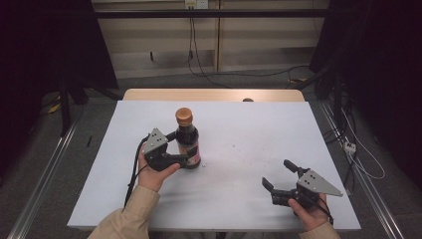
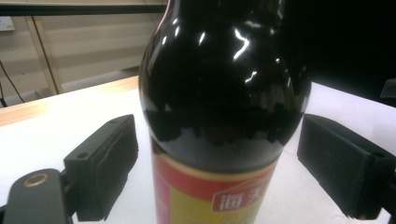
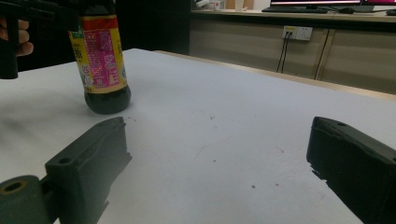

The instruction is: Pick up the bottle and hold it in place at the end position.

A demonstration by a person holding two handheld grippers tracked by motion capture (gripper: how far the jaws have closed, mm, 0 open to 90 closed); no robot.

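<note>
In the high view a dark bottle (image 1: 187,139) with an orange cap (image 1: 183,115) stands upright on the white table (image 1: 239,134). The left gripper (image 1: 185,147) reaches in from the bottle's left side, its fingers set around the lower body, one behind it and one in front, at the level of the label (image 1: 197,155). The right gripper (image 1: 278,175) rests well apart near the table's front right, jaws spread wide with bare table between them. In the left gripper view the bottle (image 2: 224,107) stands directly between the two black fingers (image 2: 105,163); a slim gap of white table shows on each side, so the pads stand just beside the glass without pressing on it. The red and yellow label (image 2: 210,196) sits low between the fingers. In the right gripper view the fingers (image 3: 88,163) stand far apart with nothing between them, and the bottle (image 3: 100,60) is far beyond the left finger, upright on the table (image 3: 233,121), with the other hand (image 3: 18,39) beside it.
</note>
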